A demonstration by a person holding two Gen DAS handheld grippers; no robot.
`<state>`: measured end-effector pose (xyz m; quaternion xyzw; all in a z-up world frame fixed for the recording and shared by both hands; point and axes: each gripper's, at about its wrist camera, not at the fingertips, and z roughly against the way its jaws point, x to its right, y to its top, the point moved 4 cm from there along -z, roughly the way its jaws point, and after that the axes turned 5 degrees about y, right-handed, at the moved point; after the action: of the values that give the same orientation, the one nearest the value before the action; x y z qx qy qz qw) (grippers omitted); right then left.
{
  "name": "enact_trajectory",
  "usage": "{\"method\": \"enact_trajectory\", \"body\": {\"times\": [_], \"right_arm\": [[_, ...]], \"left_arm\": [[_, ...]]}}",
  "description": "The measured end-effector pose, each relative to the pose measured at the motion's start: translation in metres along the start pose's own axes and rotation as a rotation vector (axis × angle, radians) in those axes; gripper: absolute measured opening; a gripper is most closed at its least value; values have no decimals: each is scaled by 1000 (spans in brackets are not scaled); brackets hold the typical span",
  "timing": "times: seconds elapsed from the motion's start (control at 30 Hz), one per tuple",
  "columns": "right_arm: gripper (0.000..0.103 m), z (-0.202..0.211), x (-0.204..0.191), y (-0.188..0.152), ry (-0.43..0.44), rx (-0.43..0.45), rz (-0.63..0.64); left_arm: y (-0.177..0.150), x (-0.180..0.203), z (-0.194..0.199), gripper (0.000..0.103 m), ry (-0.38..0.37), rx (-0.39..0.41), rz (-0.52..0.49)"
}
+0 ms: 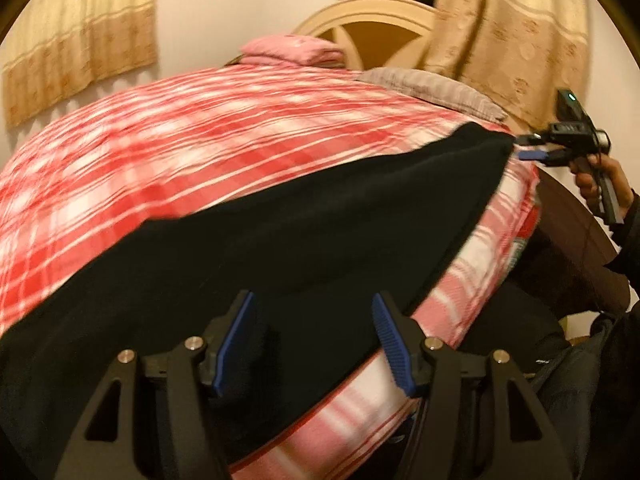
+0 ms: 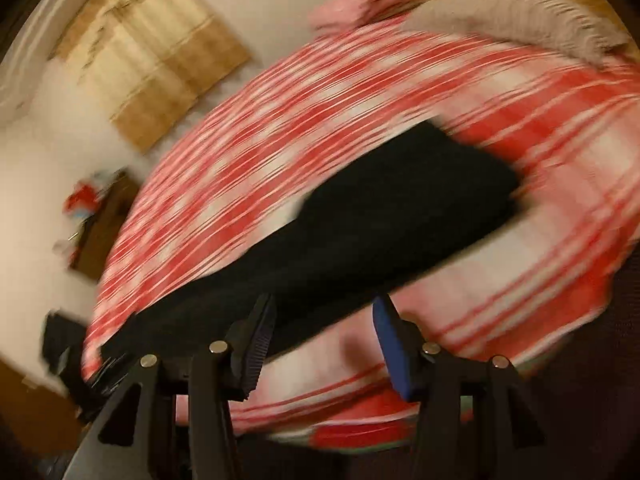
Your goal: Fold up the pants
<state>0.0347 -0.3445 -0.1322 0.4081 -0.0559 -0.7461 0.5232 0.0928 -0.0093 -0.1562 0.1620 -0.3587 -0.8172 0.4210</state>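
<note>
Black pants (image 1: 280, 232) lie stretched across a bed with a red and white plaid cover (image 1: 168, 136). My left gripper (image 1: 314, 340) is open just above the near part of the pants, which fill the space between its fingers. My right gripper (image 1: 528, 148) shows in the left wrist view at the far corner of the pants, at the bed's right edge; whether it pinches the cloth cannot be told there. In the blurred right wrist view the right gripper (image 2: 324, 344) stands open above the near edge of the pants (image 2: 380, 220).
A pink folded cloth (image 1: 292, 50) and a grey blanket (image 1: 432, 88) lie at the head of the bed by a cream headboard (image 1: 380, 12). Beige curtains (image 1: 512, 36) hang behind. A small dark table (image 2: 100, 224) with clutter stands by the wall.
</note>
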Motion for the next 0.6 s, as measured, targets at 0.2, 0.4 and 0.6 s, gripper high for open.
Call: {"method": "enact_trajectory", "body": {"times": [0.2, 0.4, 0.6], "right_arm": [[47, -39, -36, -20, 117, -72, 39], [41, -55, -21, -28, 94, -82, -31], [34, -66, -24, -32, 89, -42, -40]], "left_arm": [[18, 42, -21, 63, -65, 11, -82], [11, 66, -45, 63, -106, -39, -132], [10, 67, -53, 63, -53, -44, -140]]}}
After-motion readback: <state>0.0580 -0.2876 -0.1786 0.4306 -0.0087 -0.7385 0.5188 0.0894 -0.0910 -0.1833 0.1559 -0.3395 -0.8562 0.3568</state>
